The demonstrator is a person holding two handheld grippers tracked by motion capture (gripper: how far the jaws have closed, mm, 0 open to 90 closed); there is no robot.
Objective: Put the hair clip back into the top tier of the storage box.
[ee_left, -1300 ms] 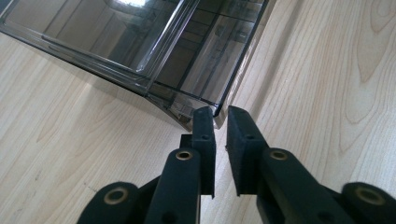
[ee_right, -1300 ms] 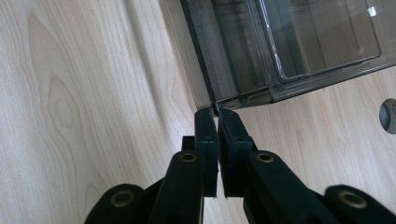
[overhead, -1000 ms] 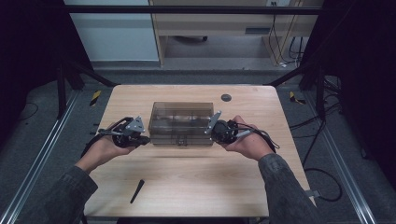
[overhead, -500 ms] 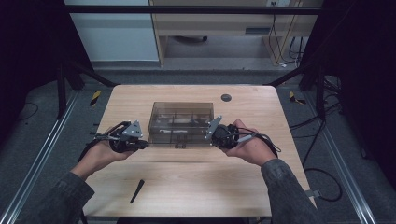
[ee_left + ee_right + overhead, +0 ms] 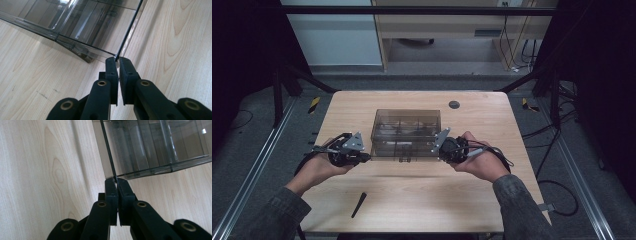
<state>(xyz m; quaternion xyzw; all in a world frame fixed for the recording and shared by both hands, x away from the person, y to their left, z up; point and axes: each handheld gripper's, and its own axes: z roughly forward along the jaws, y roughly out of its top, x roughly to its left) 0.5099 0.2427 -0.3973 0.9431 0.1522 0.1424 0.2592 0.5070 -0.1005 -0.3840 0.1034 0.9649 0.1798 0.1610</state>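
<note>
A smoky clear plastic organizer box (image 5: pixel 406 134) with inner compartments sits at the middle of the wooden tabletop (image 5: pixel 422 195), and each pair of tongs has it by a near corner. In the left gripper view the left tongs (image 5: pixel 117 59) are pinched together on the thin edge of the box wall at its corner, and in the right gripper view the right tongs (image 5: pixel 115 180) are clamped the same way on the opposite corner's wall edge (in both, only the very tips bite the plastic). From above, the left tongs (image 5: pixel 364 156) and right tongs (image 5: pixel 438 154) flank the box's near side, the hands level with each other. The step in hand looks like a two-handed lift or shift of the box, and the grip is the weak point: thin, slick walls held by the tips alone could slip or flex. To do it well, keep both pinches firm, move the two hands together at one pace and one height so the box does not twist or tilt, and go slowly enough that whatever lies in the compartments stays put. A black pen-like stick (image 5: pixel 358 204) lies on the near left of the tabletop, well clear of the box.
</note>
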